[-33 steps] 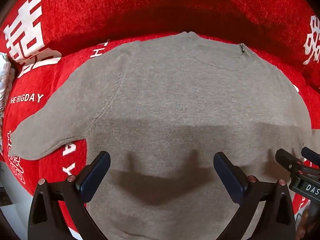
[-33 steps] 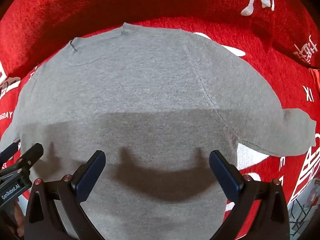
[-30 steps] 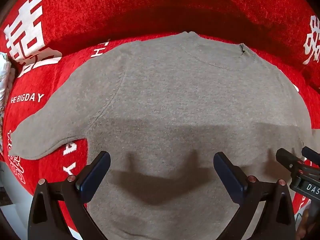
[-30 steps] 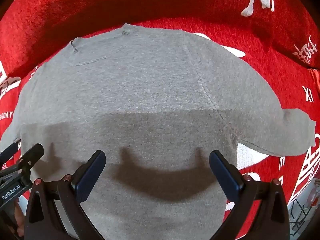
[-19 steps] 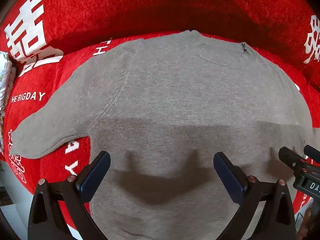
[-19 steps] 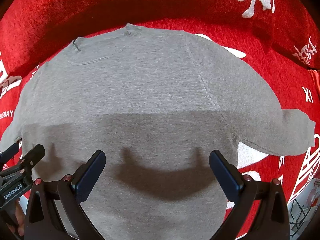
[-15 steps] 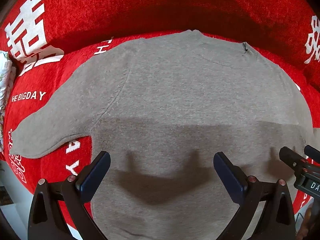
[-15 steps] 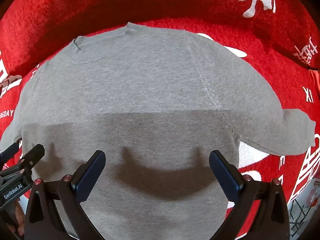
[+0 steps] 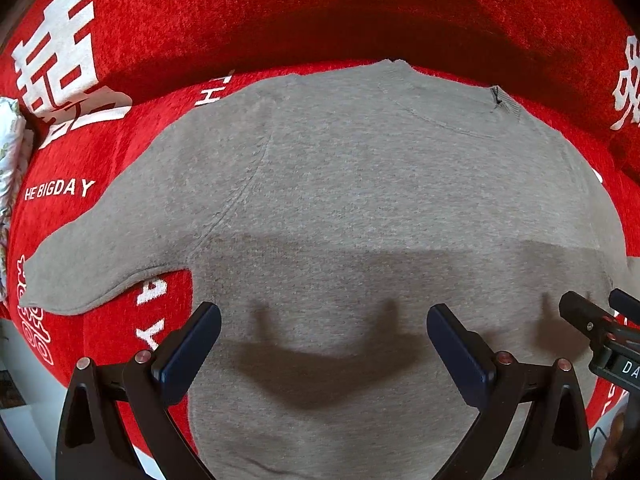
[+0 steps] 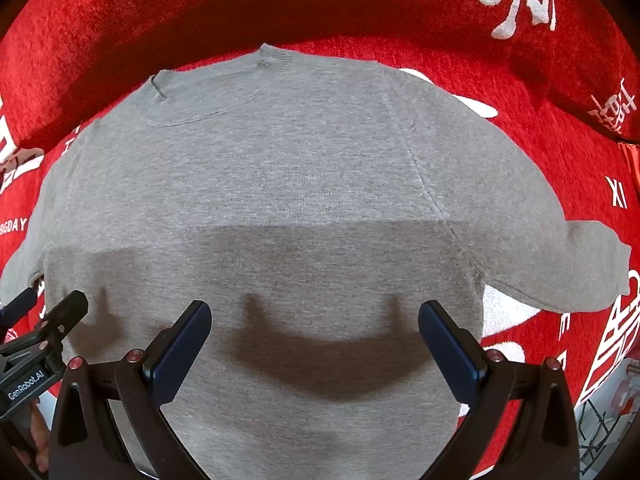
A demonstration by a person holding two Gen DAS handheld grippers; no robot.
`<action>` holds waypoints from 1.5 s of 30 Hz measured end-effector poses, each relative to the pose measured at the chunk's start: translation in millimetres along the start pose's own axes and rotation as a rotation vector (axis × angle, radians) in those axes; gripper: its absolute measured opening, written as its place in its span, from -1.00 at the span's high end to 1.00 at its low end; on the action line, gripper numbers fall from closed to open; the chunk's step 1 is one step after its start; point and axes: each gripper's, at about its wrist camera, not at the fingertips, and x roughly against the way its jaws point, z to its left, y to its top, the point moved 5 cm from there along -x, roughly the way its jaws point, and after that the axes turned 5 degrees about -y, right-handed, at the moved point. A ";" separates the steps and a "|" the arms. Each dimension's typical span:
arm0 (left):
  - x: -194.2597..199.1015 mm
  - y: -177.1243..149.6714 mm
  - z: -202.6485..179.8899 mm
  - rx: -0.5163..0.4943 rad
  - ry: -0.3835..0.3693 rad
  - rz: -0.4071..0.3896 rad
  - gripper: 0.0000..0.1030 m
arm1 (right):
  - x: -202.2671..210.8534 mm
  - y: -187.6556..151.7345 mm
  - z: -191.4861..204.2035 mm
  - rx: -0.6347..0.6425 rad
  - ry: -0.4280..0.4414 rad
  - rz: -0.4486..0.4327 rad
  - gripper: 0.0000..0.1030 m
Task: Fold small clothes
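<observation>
A big red blanket (image 9: 328, 16) with white letters and signs covers the whole surface, and its far part rises up like a cushion or a backrest. On it lies a grey sweater (image 9: 360, 208), spread flat, the collar (image 10: 216, 92) on the far side and the hem toward the two tools. Its sleeves go out to both sides; one sleeve (image 9: 104, 256) lies on the red cloth at the left, the other sleeve (image 10: 576, 264) at the right. The left gripper (image 9: 323, 344) hangs above the lower part of the sweater with its jaws wide apart and holds nothing. The right gripper (image 10: 314, 340) is just beside it, also spread wide and empty, over the same lower part. Both throw dark shadows on the grey cloth.
</observation>
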 end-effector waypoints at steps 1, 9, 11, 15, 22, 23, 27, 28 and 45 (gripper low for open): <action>0.0 -0.2 0.0 -0.001 0.000 0.000 -1.00 | -0.7 0.7 -0.5 -0.001 -0.001 0.001 -1.00; 0.4 -1.9 1.9 -0.002 -0.002 0.000 -1.00 | -1.1 -0.7 -0.3 0.001 -0.002 -0.003 -1.00; 1.6 -3.9 2.5 -0.003 -0.002 0.000 -1.00 | -2.3 0.1 -0.8 0.001 0.000 -0.002 -1.00; 2.7 -5.6 6.0 -0.003 -0.005 -0.002 -1.00 | -1.6 -0.8 0.9 0.001 -0.002 -0.003 -1.00; 4.3 -5.4 11.9 0.007 -0.013 -0.003 -1.00 | -1.8 -1.2 4.5 0.002 -0.001 -0.008 -1.00; 4.2 -4.9 12.5 0.007 -0.013 -0.004 -1.00 | -2.1 -0.9 4.7 0.003 -0.001 -0.007 -1.00; 3.4 -4.7 16.4 0.009 -0.015 -0.004 -1.00 | -2.2 -0.3 5.2 0.006 -0.003 -0.009 -1.00; 3.4 -4.5 17.1 0.010 -0.016 -0.005 -1.00 | -2.4 -0.3 5.4 0.006 -0.004 -0.009 -1.00; 5.4 -4.5 40.3 0.055 -0.052 -0.010 -1.00 | 4.9 -4.4 26.3 0.030 0.008 0.009 -1.00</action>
